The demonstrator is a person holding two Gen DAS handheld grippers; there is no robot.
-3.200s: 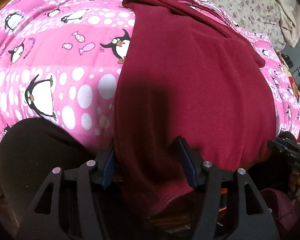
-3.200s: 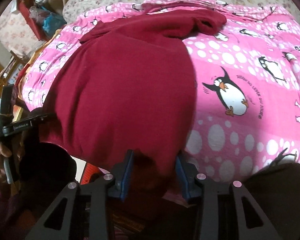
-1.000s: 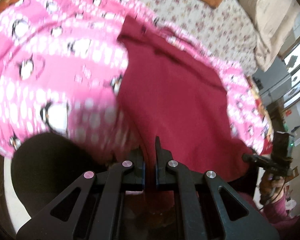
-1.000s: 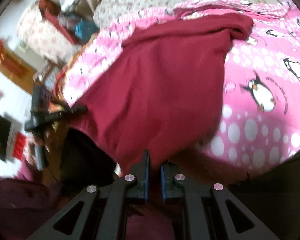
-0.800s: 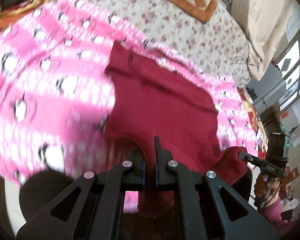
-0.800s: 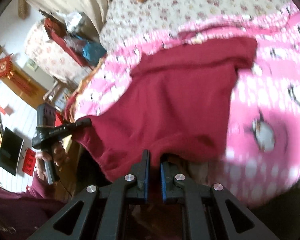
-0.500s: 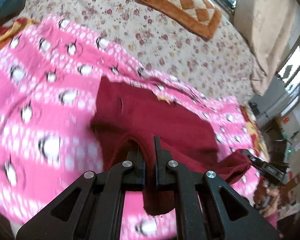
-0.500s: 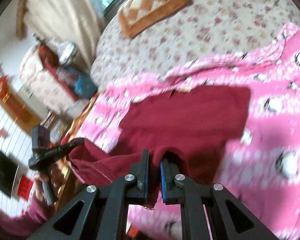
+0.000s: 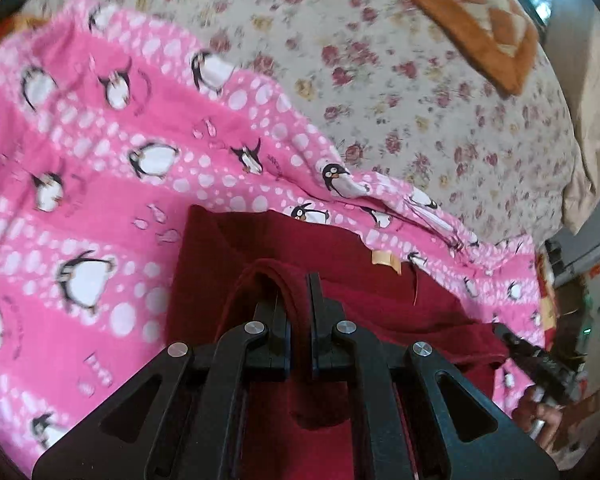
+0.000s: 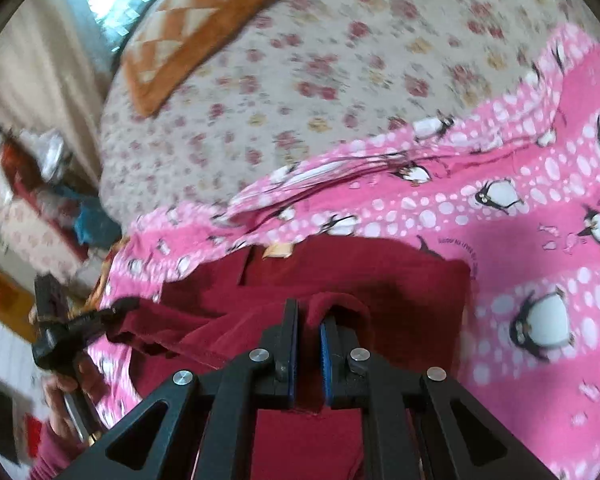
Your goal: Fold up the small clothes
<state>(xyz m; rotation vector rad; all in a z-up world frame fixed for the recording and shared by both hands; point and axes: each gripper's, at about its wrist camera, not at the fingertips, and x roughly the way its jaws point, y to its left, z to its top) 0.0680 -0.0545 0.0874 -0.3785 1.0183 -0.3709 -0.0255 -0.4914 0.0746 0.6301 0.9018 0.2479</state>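
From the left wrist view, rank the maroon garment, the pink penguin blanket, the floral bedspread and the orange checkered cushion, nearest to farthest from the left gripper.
1. Maroon garment, clamped in the left gripper.
2. Pink penguin blanket, under and left of it.
3. Floral bedspread, beyond the blanket.
4. Orange checkered cushion, top right.

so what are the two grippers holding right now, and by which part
Both grip the maroon garment by its hem edge: the left gripper pinches one corner, the right gripper the other.

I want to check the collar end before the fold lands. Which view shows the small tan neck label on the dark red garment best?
The left wrist view: the small tan neck label sits sharp and unobstructed on the dark red garment. The right wrist view shows it blurrier, at the garment's far edge.
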